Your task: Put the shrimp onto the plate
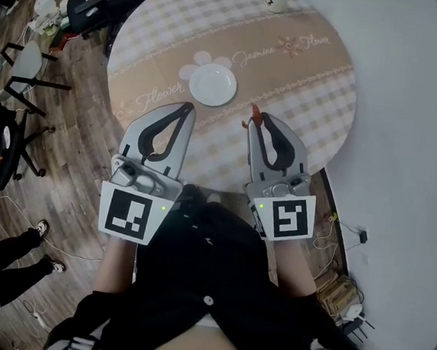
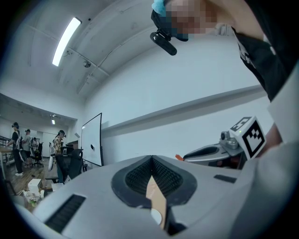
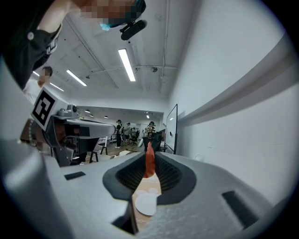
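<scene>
The right tool (image 1: 256, 120) pinches the shrimp (image 3: 149, 161) at its tips, raised near the white plate (image 1: 212, 84) on the worktop (image 1: 312, 79), likely ready to set it there; the left tool (image 1: 185, 109) idles, pressed together, empty.

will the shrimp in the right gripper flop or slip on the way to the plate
The shrimp juts past the shut jaws of the right gripper without drooping, so it is probably stiff. It looks small and thin, so likely light. Pinched only at one end, it might twist if swung.
</scene>
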{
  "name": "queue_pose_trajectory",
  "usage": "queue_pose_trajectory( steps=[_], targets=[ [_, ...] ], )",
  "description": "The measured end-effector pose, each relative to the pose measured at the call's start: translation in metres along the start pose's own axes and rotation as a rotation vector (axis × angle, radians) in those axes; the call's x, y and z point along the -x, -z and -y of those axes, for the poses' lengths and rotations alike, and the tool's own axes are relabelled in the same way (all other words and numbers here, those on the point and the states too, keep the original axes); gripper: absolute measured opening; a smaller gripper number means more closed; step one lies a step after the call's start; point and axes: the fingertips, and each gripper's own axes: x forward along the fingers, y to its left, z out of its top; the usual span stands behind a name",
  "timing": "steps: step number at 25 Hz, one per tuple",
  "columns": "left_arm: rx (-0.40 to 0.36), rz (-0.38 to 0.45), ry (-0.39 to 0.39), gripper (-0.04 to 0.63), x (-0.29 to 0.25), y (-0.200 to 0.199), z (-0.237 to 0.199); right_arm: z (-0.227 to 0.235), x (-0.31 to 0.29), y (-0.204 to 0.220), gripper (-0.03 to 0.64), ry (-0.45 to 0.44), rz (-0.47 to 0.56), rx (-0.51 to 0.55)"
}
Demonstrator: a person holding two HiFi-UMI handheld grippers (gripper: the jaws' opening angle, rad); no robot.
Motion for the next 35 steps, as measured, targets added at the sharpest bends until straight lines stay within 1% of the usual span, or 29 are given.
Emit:
queue_pose_trajectory(
  steps=[11, 17, 23, 29, 35],
  targets=[
    [0.025, -0.029, -0.011, 0.003, -0.005, 0.022, -0.031, -0.005, -0.048, 0.044, 0.049, -0.028, -0.104, 0.0],
    [0.045, -0.049, -0.018, 0.003, -0.009, 0.035, -0.045, -0.005, -0.073, 0.078, 0.049, -0.043, -0.179, -0.014],
    [0.064, -0.061, -0.039, 0.003, -0.009, 0.045, -0.059, -0.008, -0.095, 0.117, 0.049, -0.07, -0.263, 0.002],
    [0.07, -0.071, -0.051, 0.003, -0.008, 0.052, -0.069, -0.005, -0.114, 0.145, 0.049, -0.08, -0.316, -0.078],
    [0.061, -0.081, -0.059, 0.003, -0.007, 0.057, -0.075, -0.006, -0.128, 0.164, 0.049, -0.11, -0.361, -0.051]
  ],
)
